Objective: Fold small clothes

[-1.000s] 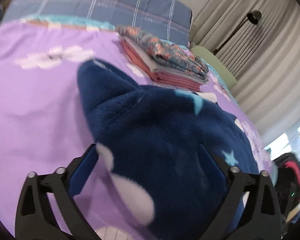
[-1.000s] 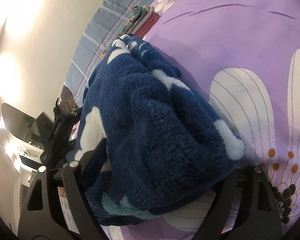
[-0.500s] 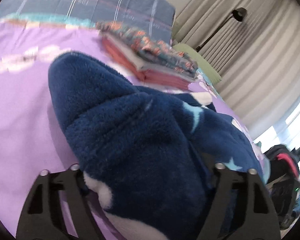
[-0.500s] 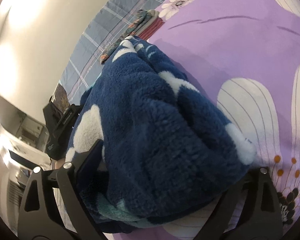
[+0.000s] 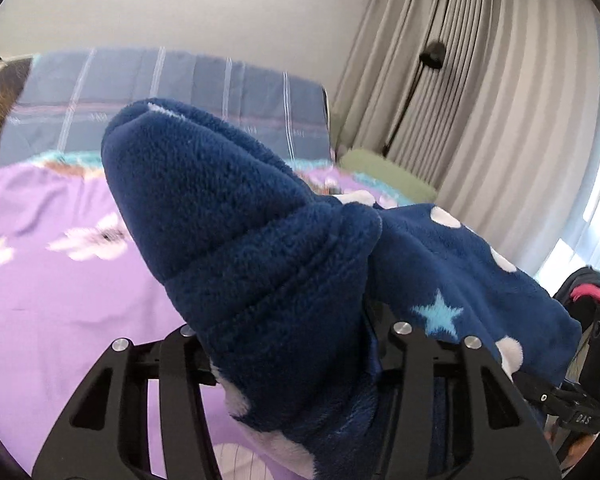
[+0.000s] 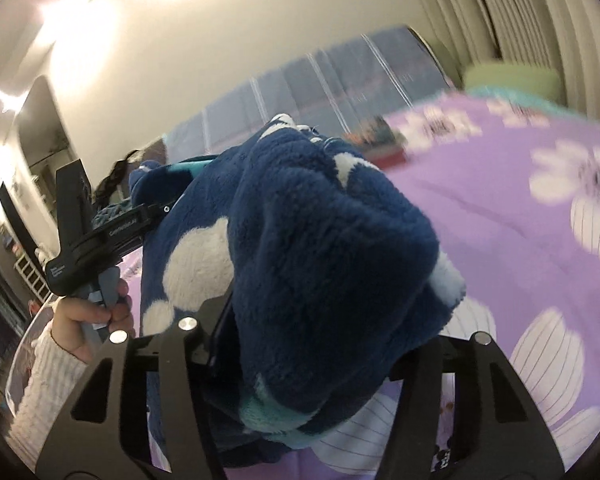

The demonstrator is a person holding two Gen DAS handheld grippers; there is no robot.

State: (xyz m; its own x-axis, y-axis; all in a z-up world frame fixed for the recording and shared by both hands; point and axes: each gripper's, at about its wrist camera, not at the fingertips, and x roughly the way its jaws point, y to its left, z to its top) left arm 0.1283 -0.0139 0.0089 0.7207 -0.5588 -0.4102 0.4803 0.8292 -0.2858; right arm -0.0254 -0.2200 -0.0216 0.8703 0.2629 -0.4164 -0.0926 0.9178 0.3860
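- The navy-blue plush fleece garment [image 5: 268, 248], dotted with white spots and a pale blue star, is bunched and held up above the bed, filling the middle of both wrist views.
- The left gripper [image 5: 296, 344] has its black fingers [image 5: 404, 356] clamped on a thick fold of the fleece, which bulges up and forward out of the grip.
- The right gripper [image 6: 320, 344] likewise has its fingers [image 6: 216, 332] closed on a wad of the same garment, with a teal-edged hem hanging below.
- From the right wrist view, the person's left hand [image 6: 88, 316], in a white knit sleeve, grips the handle of the left tool beside the cloth.
- The lifted fleece blocks most of the purple floral bedsheet [image 5: 52, 280] beneath it.
- Beyond the garment, a blurred stack of folded clothes [image 6: 376, 144] lies on the sheet, mostly hidden in the left wrist view.
- Behind that stands a grey-blue checked pillow [image 5: 188, 96] against the plain wall.
- To the right are a pale green cushion [image 5: 384, 172], a black floor lamp [image 5: 420, 80] and beige pleated curtains [image 5: 500, 112].
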